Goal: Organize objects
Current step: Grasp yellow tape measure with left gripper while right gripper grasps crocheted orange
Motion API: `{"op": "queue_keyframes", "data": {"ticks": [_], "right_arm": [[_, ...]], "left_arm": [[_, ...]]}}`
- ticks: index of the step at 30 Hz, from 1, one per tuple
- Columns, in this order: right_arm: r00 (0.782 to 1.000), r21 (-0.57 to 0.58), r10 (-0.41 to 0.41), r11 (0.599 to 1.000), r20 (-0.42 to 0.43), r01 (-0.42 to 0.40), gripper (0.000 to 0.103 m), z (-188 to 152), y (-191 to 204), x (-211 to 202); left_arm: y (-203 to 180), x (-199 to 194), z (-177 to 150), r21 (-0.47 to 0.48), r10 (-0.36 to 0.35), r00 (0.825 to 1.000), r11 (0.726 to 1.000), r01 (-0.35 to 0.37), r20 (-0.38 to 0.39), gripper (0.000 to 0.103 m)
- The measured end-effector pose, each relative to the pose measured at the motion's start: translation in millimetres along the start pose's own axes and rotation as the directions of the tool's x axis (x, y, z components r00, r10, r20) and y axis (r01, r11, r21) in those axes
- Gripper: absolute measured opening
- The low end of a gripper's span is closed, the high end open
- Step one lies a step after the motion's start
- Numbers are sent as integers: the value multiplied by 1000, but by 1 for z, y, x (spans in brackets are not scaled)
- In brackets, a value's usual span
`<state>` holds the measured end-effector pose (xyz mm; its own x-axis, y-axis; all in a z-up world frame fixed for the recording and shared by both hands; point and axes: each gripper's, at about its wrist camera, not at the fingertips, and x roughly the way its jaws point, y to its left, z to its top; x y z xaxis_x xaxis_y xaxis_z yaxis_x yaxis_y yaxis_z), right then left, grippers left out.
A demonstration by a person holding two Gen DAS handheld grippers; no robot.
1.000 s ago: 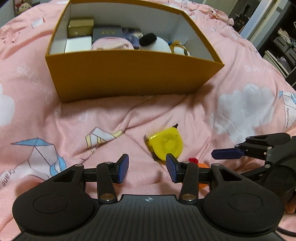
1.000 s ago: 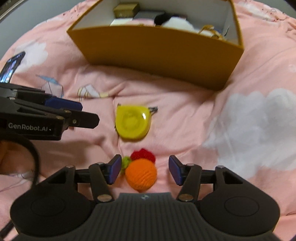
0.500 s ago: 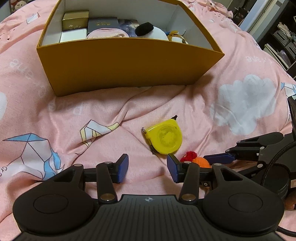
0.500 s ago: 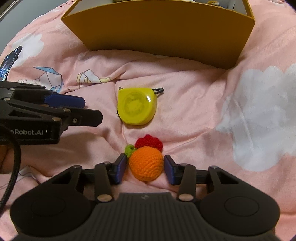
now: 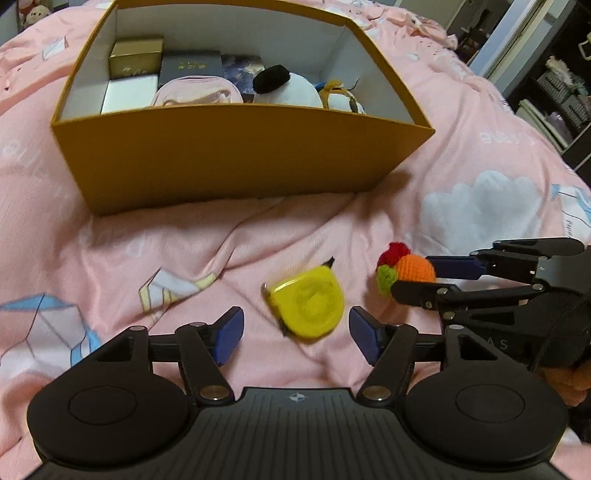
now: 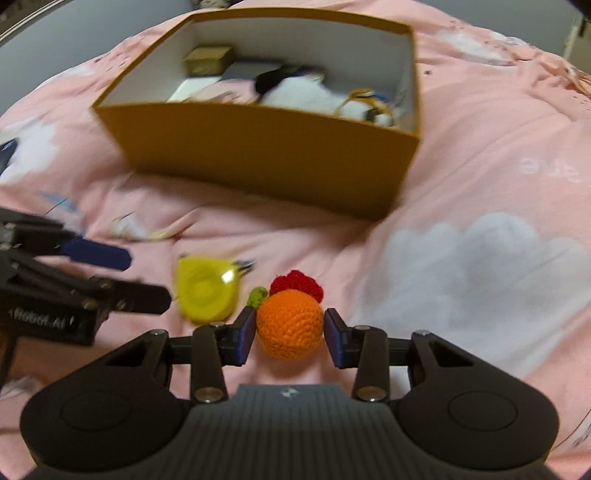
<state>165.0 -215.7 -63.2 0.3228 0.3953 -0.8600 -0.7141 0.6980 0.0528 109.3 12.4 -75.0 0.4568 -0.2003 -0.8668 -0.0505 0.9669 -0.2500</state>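
Place: a bedroom in a home.
Bedding: a soft, creased pink quilt (image 5: pixel 110 236) printed with white clouds and folded paper cranes covers the whole working surface.
Storage: an open mustard-yellow cardboard box (image 5: pixel 229 162) with a white inside sits on the quilt.
Toys: plush toys (image 5: pixel 31 14) at the far left edge.
Background: dark shelving (image 5: pixel 557 96) stacked with folded things, at the right.

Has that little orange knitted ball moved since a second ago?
Yes. The orange ball, clamped in the right gripper, has been lifted off the pink bedspread, while the yellow tape measure stays lying there.
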Motion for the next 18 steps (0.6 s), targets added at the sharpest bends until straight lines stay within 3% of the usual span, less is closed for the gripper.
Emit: {"op": "queue_keyframes", "data": {"ticks": [5, 13, 18], "right_arm": [[1000, 22, 2, 1000, -16, -2, 42, -2, -12, 14], [999, 44, 16, 999, -38, -15, 43, -7, -18, 29], [999, 43, 21, 999, -42, -19, 44, -9, -19, 33]], "left_arm": [[-7, 16, 13, -21, 5, 999, 1000, -6, -54, 79], [3, 38, 19, -213, -5, 992, 977, -22, -129, 79], [-2, 52, 20, -234, -5, 988, 972, -32, -156, 74]]}}
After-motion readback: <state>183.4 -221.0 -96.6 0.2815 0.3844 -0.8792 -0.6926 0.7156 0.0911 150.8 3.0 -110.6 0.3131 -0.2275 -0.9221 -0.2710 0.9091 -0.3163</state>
